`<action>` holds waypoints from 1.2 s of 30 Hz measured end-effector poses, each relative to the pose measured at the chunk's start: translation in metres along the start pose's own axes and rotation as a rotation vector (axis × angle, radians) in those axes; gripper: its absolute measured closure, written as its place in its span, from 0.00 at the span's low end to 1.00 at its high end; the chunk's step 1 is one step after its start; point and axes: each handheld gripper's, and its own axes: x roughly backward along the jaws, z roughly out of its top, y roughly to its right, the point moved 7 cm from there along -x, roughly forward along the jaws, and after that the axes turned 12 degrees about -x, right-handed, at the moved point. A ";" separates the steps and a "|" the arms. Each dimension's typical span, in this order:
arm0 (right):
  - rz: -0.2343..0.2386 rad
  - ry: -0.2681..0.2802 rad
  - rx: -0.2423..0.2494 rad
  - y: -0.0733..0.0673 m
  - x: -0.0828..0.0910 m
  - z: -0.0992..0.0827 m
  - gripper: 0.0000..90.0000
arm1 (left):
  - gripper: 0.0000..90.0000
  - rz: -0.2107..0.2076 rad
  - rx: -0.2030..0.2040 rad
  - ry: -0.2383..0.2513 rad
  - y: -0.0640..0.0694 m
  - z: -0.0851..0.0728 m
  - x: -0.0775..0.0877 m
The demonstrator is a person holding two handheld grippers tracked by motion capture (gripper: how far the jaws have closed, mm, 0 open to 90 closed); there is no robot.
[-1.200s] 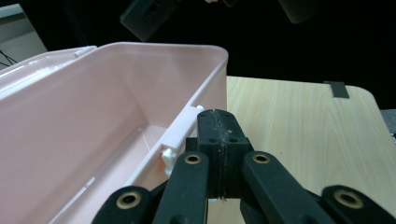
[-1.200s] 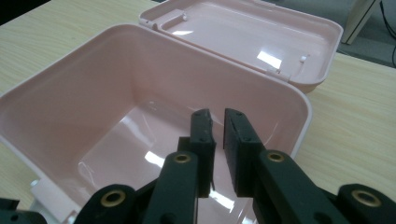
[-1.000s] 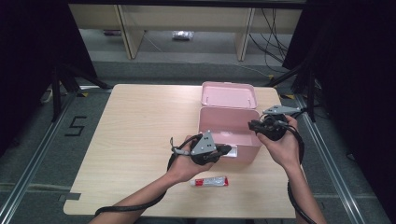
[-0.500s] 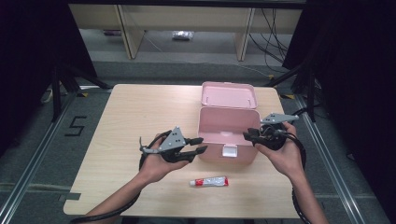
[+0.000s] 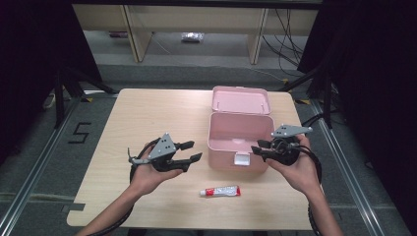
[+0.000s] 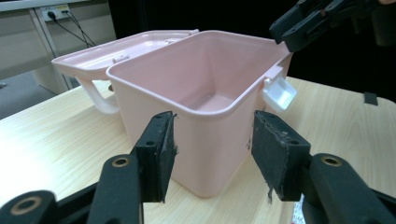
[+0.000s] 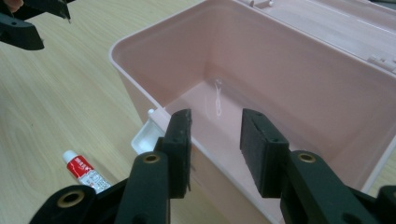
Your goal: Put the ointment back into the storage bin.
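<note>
Pale wood table (image 5: 147, 113) carries one pink plastic box (image 5: 240, 142) with its hinged lid (image 5: 241, 100) thrown back flat on the far side, and one small red-and-white tube (image 5: 220, 191) lying on its side just near of the box.

At the left, the left gripper (image 5: 193, 151) is held above the tabletop, a little left of the box and apart from it; its jaws have just been opening and stand wide, with nothing between them. In the left gripper view the box sits beyond the pads (image 6: 158, 154), its white front latch (image 6: 280, 91) hanging loose.

At the right, the right gripper (image 5: 258, 150) is at the box's near right corner, jaws also just opened and holding nothing; whether it touches the rim is unclear.

The box looks light, stiff and smooth, so likely to skid; its thin rim or the lid's handle (image 6: 95, 95) offer the surest hold. The tube should be light and squashy, best pinched across its body.
</note>
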 end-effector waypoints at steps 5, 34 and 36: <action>0.019 -0.002 0.042 -0.001 -0.002 -0.002 0.70 | 0.53 0.014 0.022 0.001 -0.003 -0.005 0.000; 0.106 -0.105 0.226 -0.040 -0.007 -0.017 0.68 | 0.52 0.023 0.038 0.000 -0.003 -0.014 0.011; 0.105 -0.130 0.230 -0.041 -0.007 -0.019 0.68 | 0.52 0.020 0.042 0.007 -0.003 -0.015 0.011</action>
